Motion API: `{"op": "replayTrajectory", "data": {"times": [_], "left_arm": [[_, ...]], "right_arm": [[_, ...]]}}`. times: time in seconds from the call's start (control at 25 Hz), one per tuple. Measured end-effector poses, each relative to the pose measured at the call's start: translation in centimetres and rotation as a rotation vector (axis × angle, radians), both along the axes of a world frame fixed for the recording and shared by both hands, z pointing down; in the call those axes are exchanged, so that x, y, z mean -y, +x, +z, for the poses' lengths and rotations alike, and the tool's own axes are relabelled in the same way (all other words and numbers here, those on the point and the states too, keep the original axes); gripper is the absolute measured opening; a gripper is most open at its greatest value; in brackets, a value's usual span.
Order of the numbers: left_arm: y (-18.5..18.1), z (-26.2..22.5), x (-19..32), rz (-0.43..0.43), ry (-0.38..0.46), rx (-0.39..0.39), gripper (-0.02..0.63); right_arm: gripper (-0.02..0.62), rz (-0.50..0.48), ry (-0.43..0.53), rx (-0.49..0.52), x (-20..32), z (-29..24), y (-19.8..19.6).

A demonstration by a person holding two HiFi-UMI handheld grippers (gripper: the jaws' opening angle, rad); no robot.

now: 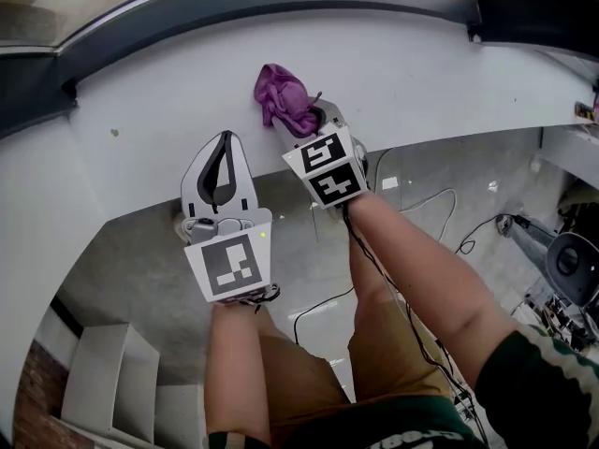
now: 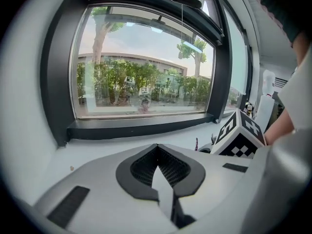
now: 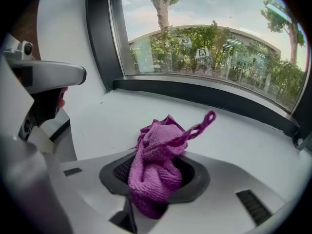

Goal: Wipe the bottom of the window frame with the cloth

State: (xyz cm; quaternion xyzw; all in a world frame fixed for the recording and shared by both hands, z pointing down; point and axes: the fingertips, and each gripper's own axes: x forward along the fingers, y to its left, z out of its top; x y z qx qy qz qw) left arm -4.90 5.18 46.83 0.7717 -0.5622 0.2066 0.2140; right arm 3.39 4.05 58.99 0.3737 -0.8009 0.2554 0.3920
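Right gripper (image 3: 155, 191): jaws are closed on the cloth (image 3: 157, 167), a purple knitted bunch pinched at its lower end. Most of the bulk and a thin loop (image 3: 201, 123) are left standing beyond the tips. Left gripper (image 1: 225, 146): jaws are brought together at the tips and nothing is held (only the hollow between the pads is seen).

The cloth is carried over the white sill (image 1: 440, 73), towards its far edge. It is short of the dark bottom rail of the window frame (image 3: 209, 95) and is not touching it. Contact with the sill cannot be confirmed.

Handling, as judged: the cloth is taken to be light, soft and limp, and is expected to flatten when pressed. The pinch on the gathered end is considered suitable, since the free bulk is left as the wiping face. Slippage under drag is the risk noted.
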Motion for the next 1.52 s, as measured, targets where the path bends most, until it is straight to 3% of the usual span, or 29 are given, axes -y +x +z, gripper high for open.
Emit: {"op": "replayTrajectory", "data": {"times": [1.52], "left_arm": [[-18.9, -0.1, -3.8, -0.223, -0.015, 0.048, 0.003]], "right_arm": [[0.152, -0.2, 0.003, 0.041, -1.2, 0.0, -19.2]]}}
